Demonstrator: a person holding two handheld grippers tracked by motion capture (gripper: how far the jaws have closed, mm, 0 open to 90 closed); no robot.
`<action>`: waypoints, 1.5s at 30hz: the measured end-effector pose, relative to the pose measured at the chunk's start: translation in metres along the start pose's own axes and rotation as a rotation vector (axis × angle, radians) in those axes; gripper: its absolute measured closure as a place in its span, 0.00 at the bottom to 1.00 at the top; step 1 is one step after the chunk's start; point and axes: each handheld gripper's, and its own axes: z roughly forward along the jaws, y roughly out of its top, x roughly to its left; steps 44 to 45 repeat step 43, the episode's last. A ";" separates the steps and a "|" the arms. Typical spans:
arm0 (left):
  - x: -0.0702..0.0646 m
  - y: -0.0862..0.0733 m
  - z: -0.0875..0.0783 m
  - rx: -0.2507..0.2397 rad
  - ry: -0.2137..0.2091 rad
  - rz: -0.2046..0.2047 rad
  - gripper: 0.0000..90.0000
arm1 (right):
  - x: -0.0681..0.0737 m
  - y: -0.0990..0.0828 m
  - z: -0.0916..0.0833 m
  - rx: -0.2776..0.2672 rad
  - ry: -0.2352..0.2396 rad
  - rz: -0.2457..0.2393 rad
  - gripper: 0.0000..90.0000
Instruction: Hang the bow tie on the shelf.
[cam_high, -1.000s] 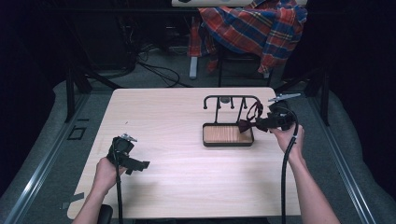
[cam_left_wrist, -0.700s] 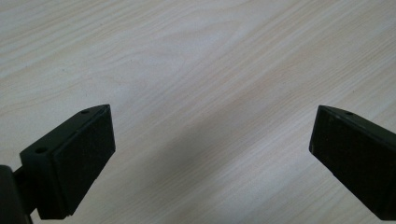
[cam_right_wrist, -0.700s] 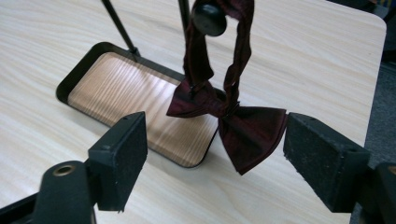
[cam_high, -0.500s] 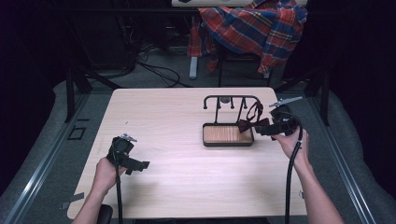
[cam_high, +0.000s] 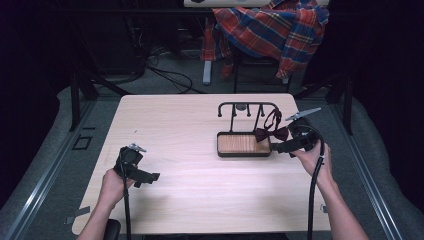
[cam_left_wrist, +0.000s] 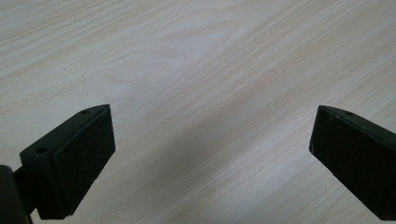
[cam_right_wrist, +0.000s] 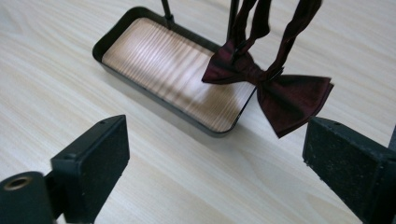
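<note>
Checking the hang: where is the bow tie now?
In the high view the bow tie hangs from the black rack's right end, over the tray's right edge, beside the open right claw.

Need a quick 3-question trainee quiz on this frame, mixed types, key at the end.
1. True or false: the bow tie lies flat in the wooden tray.
2. Multiple choice: the right gripper is A) shut on the bow tie, B) open with nothing pressed between its fingers, C) shut on the tray rim.
3. What lies under the left gripper?

Key
1. False: it hangs by its strap from the black rack, beside the tray's end.
2. B; its jaws have just been opening.
3. Bare wooden table.
</note>
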 end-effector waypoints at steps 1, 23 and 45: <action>0.000 0.000 0.000 0.001 -0.002 -0.001 0.00 | 0.002 -0.002 0.001 -0.002 0.006 -0.004 0.06; -0.003 0.001 0.001 0.010 -0.009 0.014 0.00 | 0.034 -0.027 0.004 0.073 0.059 -0.070 0.04; -0.007 0.002 0.006 0.048 -0.013 0.057 0.00 | 0.047 -0.066 0.031 0.277 0.113 -0.123 0.08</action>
